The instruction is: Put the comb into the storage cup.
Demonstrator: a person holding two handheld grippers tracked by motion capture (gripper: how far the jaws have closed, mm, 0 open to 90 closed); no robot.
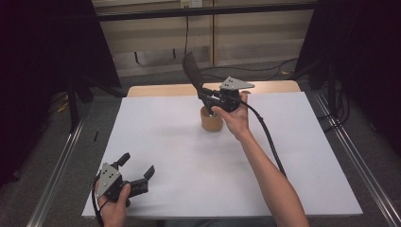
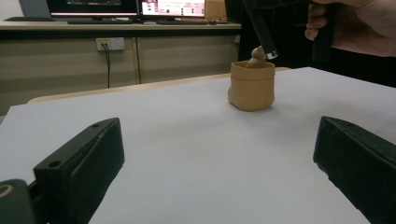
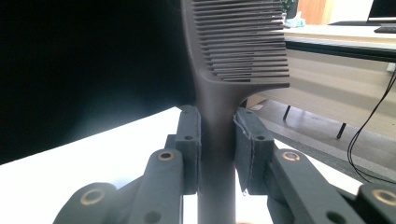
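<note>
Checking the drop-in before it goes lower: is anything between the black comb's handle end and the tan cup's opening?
A small tan lump sits in the tan cup, right beside the black comb handle's tip; otherwise nothing visible.

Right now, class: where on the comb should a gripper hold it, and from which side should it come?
Grip the comb on its narrow handle just below the toothed head, jaws closing from both flat sides, as the right gripper does. The handle is slim and stands upright over the tan cup, so come in level.

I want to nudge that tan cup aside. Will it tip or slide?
The tan cup looks squat with soft, bulging walls, so it would probably slide rather than tip. The comb clamped in the right gripper reaches into it and might lever it over.
</note>
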